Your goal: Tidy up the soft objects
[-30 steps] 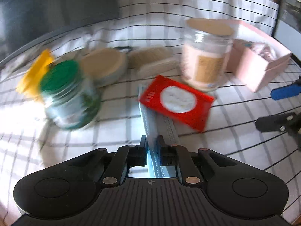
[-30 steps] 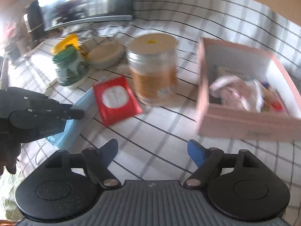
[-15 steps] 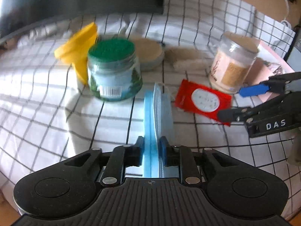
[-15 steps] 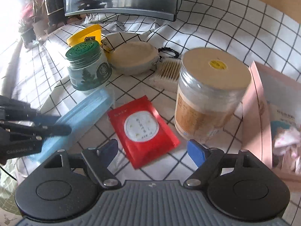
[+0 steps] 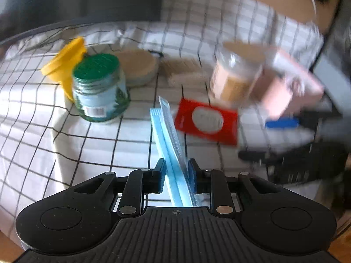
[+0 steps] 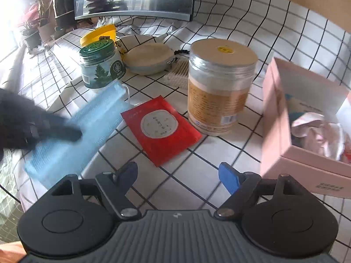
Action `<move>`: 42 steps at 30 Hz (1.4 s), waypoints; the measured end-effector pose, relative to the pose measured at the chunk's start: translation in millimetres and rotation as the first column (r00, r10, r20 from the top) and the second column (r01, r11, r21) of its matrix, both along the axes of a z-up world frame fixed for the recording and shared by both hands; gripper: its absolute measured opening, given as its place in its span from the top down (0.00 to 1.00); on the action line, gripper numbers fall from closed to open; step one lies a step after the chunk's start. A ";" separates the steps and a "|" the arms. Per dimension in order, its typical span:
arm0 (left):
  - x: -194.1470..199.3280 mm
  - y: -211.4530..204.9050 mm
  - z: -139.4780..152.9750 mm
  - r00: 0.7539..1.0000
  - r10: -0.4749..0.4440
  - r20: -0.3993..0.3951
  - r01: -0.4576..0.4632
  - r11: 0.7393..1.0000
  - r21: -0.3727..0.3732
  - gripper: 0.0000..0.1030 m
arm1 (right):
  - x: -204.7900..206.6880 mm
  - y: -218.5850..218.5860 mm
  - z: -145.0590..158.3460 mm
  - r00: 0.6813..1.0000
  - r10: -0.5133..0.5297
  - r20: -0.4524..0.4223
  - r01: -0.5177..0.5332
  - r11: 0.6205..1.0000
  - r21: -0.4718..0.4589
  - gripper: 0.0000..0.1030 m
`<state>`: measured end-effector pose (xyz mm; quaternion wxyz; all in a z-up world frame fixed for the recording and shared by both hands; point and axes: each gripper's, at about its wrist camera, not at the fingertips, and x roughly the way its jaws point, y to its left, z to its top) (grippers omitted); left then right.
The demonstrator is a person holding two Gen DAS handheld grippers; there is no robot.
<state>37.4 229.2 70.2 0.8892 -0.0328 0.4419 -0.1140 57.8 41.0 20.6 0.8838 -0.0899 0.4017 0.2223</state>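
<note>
- Left tongs (image 5: pixel 176 173) tilt downward, jaws just been opening, a mask (image 5: pixel 169 135) loose between them.
- Right tongs (image 6: pixel 178 176) tilt downward, spread wide, nothing between them.

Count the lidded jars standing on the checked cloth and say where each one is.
2. The green-lidded jar stands at the back left, in front of the yellow lid. The tan-lidded jar stands between the red packet and the pink box. None seem hidden.

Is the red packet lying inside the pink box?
No, the red packet lies flat on the checked cloth, to the left of the pink box and outside it.
</note>
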 end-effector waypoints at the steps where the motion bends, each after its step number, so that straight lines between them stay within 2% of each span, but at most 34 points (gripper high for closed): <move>1: -0.7 5.4 4.3 0.999 0.031 0.003 -0.031 0.998 -0.045 0.76 | -2.8 -3.1 0.2 1.000 0.000 0.008 0.000 1.000 -0.002 0.21; 3: 1.8 18.4 9.3 0.995 0.098 0.003 -0.096 0.983 -0.159 0.76 | -5.0 -8.3 -0.4 1.000 0.007 0.008 -0.007 1.000 0.003 0.21; 5: 3.7 29.4 10.0 0.984 0.179 -0.001 -0.174 0.956 -0.237 0.76 | -5.8 -11.7 0.7 1.000 0.015 0.008 -0.015 1.000 0.009 0.21; 7: 5.1 33.8 9.1 0.967 0.253 0.001 -0.245 0.938 -0.246 0.76 | -5.8 -13.3 3.9 0.999 0.032 0.023 -0.032 0.999 0.014 0.21; 9: 6.1 34.5 4.8 0.947 0.320 -0.008 -0.314 0.923 -0.221 0.76 | -4.0 -14.2 4.6 0.998 0.048 0.030 -0.048 0.999 0.017 0.21; 12: 9.0 26.8 -6.2 0.932 0.358 -0.045 -0.360 0.911 -0.202 0.76 | 1.6 -17.1 1.5 0.997 0.075 0.021 -0.075 0.997 0.023 0.21; 16: 10.7 1.3 -19.7 0.944 0.323 -0.071 -0.330 0.936 -0.121 0.76 | 8.8 -20.1 -4.8 0.994 0.113 -0.001 -0.113 0.993 0.039 0.21; 19: 11.6 -22.2 -25.6 0.956 0.287 -0.064 -0.288 0.957 -0.021 0.76 | 12.5 -20.7 -11.0 0.988 0.151 -0.030 -0.149 0.987 0.062 0.18; 22: 7.1 -44.6 -29.6 0.973 0.232 -0.017 -0.229 0.968 0.106 0.75 | 11.9 -21.2 -14.1 0.984 0.177 -0.011 -0.176 0.981 0.079 0.12; 23: 5.8 -53.8 -30.6 0.980 0.200 0.003 -0.198 0.965 0.170 0.75 | 10.7 -22.0 -15.6 0.984 0.181 -0.001 -0.180 0.980 0.084 0.10; 25: 2.4 -63.6 -31.1 0.985 0.172 0.029 -0.174 0.953 0.247 0.72 | 7.0 -23.6 -18.5 0.983 0.179 0.027 -0.181 0.980 0.086 0.09; 28: -2.4 -66.9 -28.5 0.982 0.180 0.056 -0.188 0.927 0.323 0.71 | -4.9 -21.7 -24.5 0.978 0.192 0.086 -0.196 0.980 0.034 0.07; 30: -4.2 -62.6 -27.3 0.975 0.209 0.073 -0.221 0.906 0.360 0.72 | -6.7 -22.6 -25.9 0.977 0.194 0.087 -0.198 0.980 0.034 0.02; 32: -1.8 -52.9 -31.4 0.967 0.250 0.046 -0.249 0.902 0.351 0.71 | -5.4 -22.6 -25.9 0.977 0.195 0.086 -0.198 0.980 0.033 0.01; 37: -0.9 -37.2 -33.4 0.947 0.315 0.054 -0.316 0.894 0.318 0.71 | -5.3 -21.7 -26.6 0.976 0.199 0.085 -0.202 0.979 0.031 0.00; 39: 2.0 -22.8 -34.6 0.931 0.363 0.033 -0.361 0.907 0.216 0.75 | -5.3 -21.5 -26.7 0.976 0.199 0.085 -0.202 0.979 0.032 0.00; 41: 1.4 -5.2 -34.5 0.911 0.413 -0.003 -0.412 0.908 0.078 0.70 | -5.3 -21.3 -26.7 0.976 0.198 0.085 -0.201 0.979 0.032 0.00; 42: 0.8 -2.0 -34.0 0.910 0.415 -0.014 -0.414 0.909 0.044 0.69 | -5.1 -21.2 -26.9 0.976 0.199 0.086 -0.202 0.979 0.032 0.00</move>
